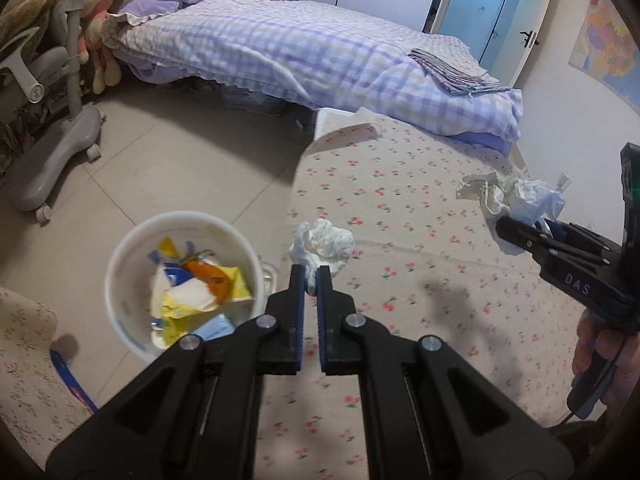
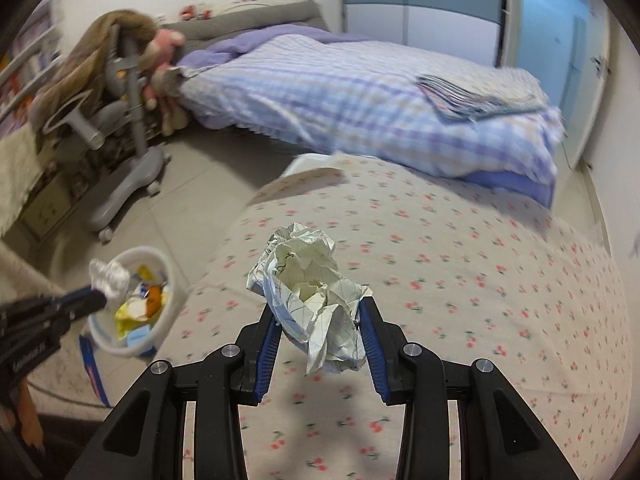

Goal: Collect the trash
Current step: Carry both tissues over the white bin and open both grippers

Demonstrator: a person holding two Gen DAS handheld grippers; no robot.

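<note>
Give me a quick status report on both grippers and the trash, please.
Left gripper shut on white tissue. Right gripper shut on crumpled paper. White bin on floor, part full; nothing blocking.

White round plastic bin (image 1: 180, 280) on floor, lower left of left wrist frame, left of cherry-print cloth-covered surface (image 1: 420, 240). Wrappers inside bin. Bed with checked quilt (image 1: 300, 52) behind, upper centre. Folded striped cloth (image 1: 452, 70) on bed, upper right. Grey wheeled chair (image 1: 60, 120) far left.
</note>
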